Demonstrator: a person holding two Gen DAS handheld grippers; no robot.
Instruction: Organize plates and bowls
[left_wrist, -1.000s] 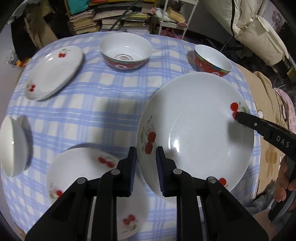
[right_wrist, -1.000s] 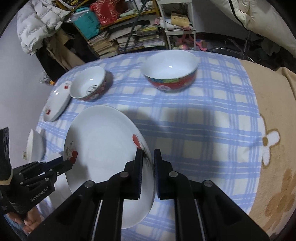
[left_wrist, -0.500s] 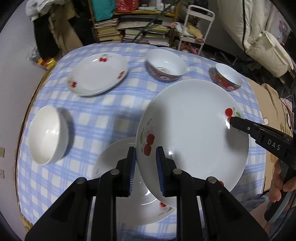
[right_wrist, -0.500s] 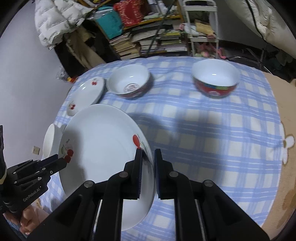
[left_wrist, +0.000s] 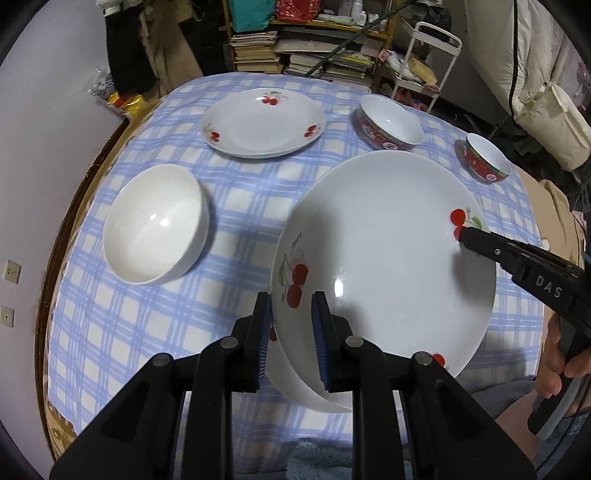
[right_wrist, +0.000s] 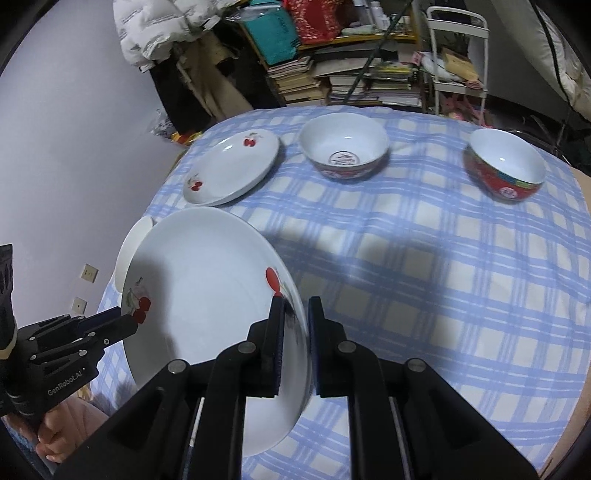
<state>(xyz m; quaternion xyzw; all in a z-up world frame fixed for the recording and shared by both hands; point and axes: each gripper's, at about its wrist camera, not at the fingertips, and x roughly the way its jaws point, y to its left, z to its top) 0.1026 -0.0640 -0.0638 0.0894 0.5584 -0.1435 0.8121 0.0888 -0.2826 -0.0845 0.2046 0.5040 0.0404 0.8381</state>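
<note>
Both the left gripper (left_wrist: 290, 325) and right gripper (right_wrist: 295, 332) clench the large cherry plate (left_wrist: 384, 258); lowering level onto the near plate (left_wrist: 295, 384) avoids chipping.

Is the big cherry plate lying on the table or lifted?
Lifted: both grippers clamp the big cherry plate by opposite rims, tilted above another plate.

Large plate carried leftward
The large plate (left_wrist: 384, 258) now covers most of the near cherry plate (left_wrist: 295, 384), closer to the white bowl (left_wrist: 155, 225).
</note>
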